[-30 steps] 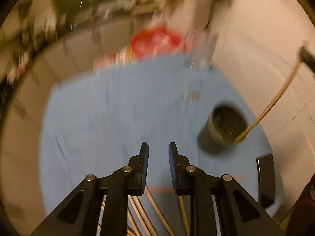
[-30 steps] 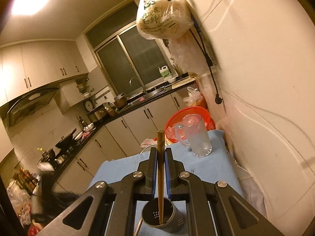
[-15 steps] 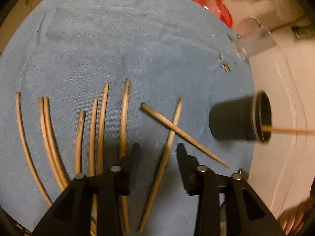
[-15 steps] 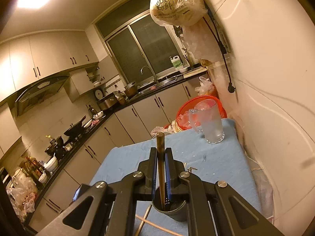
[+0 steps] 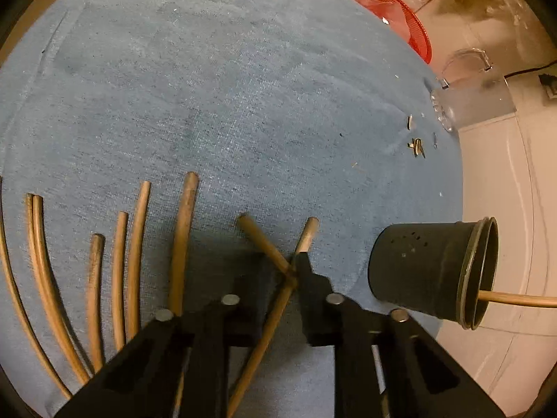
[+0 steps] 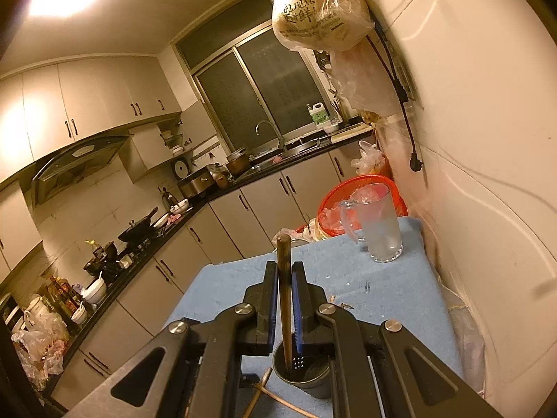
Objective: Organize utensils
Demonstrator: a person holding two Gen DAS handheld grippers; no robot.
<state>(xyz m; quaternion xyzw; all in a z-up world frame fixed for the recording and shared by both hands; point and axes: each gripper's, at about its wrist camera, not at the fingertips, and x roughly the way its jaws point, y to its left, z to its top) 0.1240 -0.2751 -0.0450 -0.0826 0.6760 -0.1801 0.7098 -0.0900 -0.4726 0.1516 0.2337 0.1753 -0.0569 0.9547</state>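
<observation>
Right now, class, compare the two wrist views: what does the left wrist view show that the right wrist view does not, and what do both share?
Only the left wrist view shows the row of loose chopsticks lying on the blue cloth, and the left gripper closing at the two crossed chopsticks.

Only the right wrist view shows the kitchen counter, the window, the hanging bag and the right gripper shut on a chopstick.

Both show the cloth, the dark holder, the glass mug and the red basket.
</observation>
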